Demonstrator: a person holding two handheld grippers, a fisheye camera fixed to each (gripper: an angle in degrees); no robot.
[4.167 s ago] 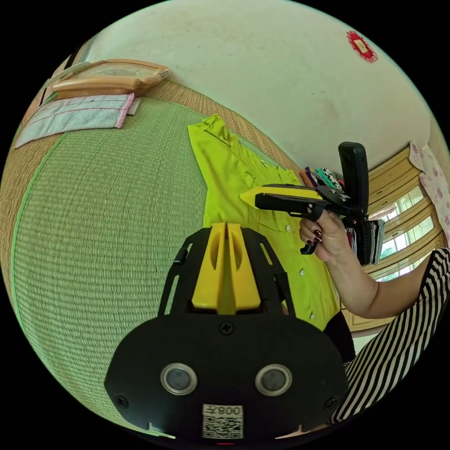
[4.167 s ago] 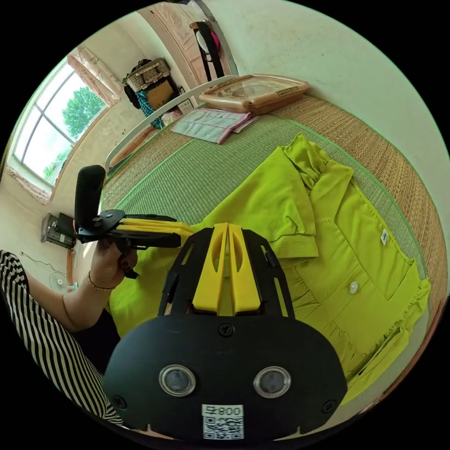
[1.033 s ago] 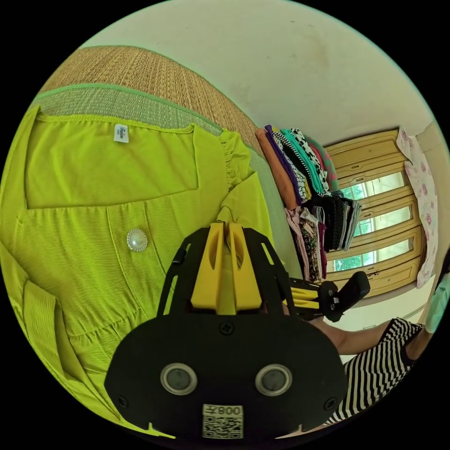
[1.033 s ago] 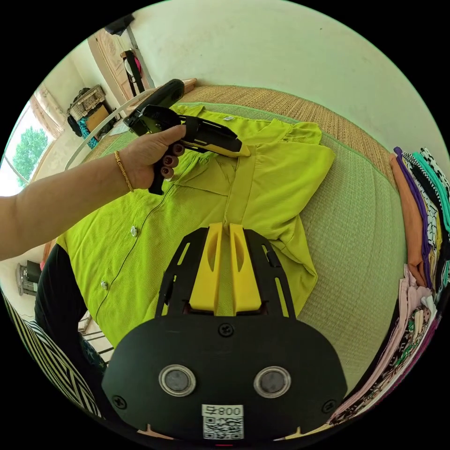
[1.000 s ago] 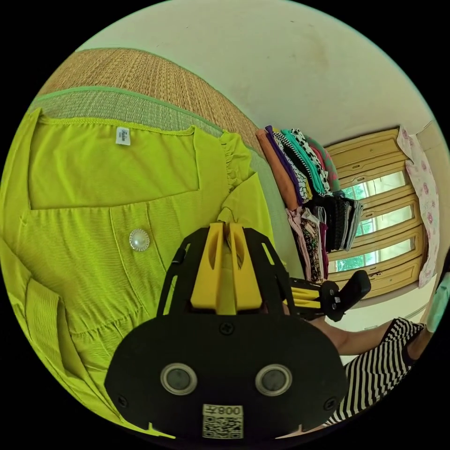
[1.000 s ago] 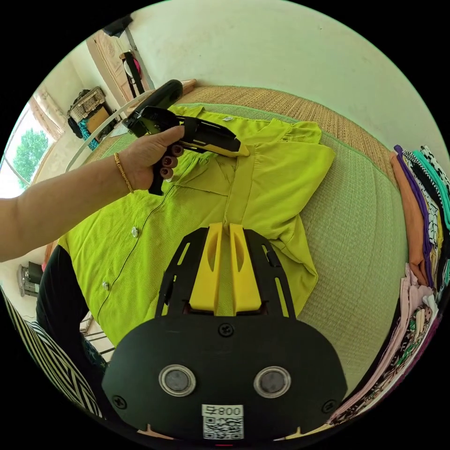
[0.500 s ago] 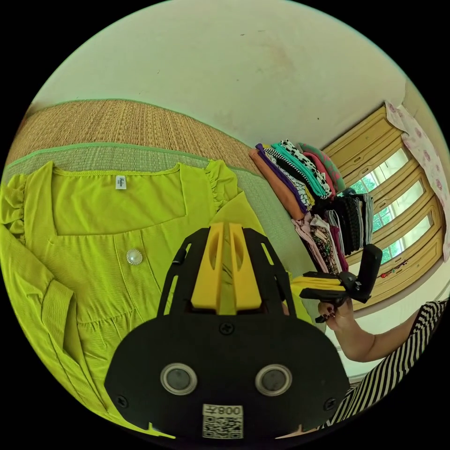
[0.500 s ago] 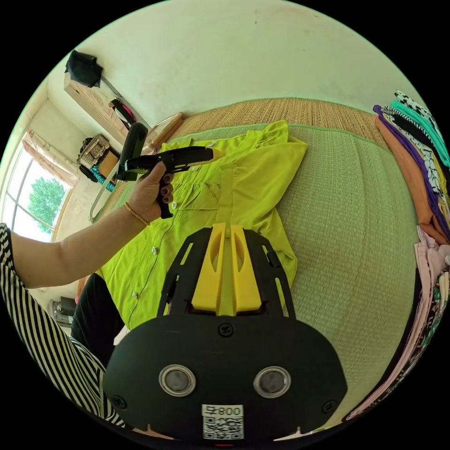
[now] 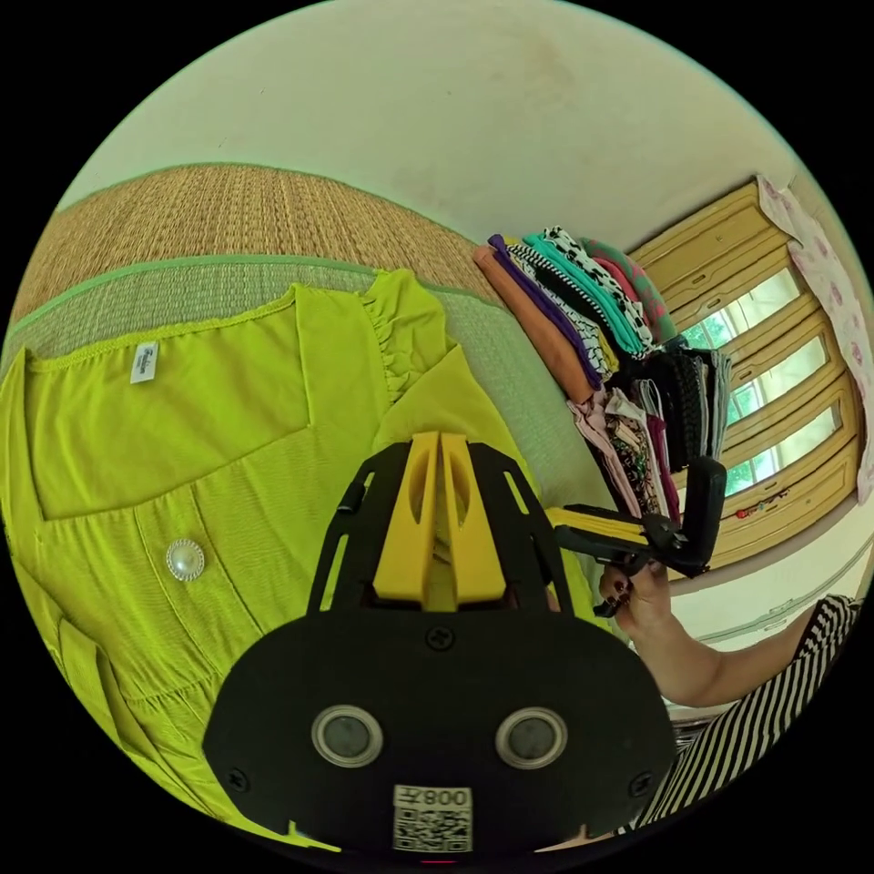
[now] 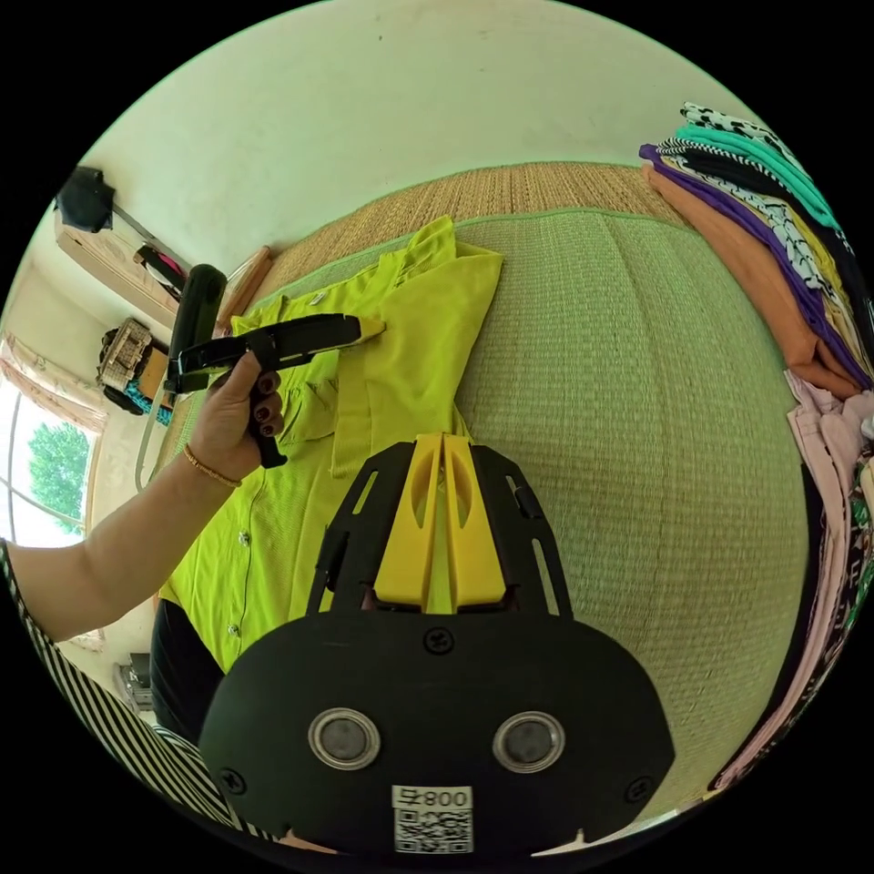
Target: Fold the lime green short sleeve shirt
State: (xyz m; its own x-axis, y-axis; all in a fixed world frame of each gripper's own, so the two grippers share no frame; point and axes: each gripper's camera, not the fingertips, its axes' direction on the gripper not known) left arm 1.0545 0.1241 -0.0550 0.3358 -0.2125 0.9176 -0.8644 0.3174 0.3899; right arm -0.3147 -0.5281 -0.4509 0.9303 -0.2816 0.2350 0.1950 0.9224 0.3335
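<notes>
- Lime green shirt (image 9: 228,428) lies front-up on the woven mat (image 10: 637,437) of the bed, its square neckline toward the wall and its hem hanging toward us over the near edge.
- We see the biggest change since four seconds ago on the right side: that sleeve and side panel now lie folded inward over the front, making a straight vertical edge in the right gripper view.
- Half a second ago both our hands were higher; now both cameras sit closer to the cloth again, the left one nearer the pearl button (image 9: 186,559).
- Our left gripper (image 9: 440,455) has its yellow jaws pressed together with nothing visibly between them, and it hovers above the folded right shoulder; in the right gripper view it (image 10: 369,328) hangs over the shirt's chest.
- Our right gripper (image 10: 442,455) is likewise clenched on nothing we can see, held just above the folded edge; the left gripper view shows it (image 9: 569,521) off the shirt's right side.
- We judge the first side fold done and released. The other sleeve, lying by the neckline on the far side of the shirt, looks unfolded, so that side comes next.
- Beside the mat stands a stack of folded clothes (image 9: 592,309), well apart from our work.
</notes>
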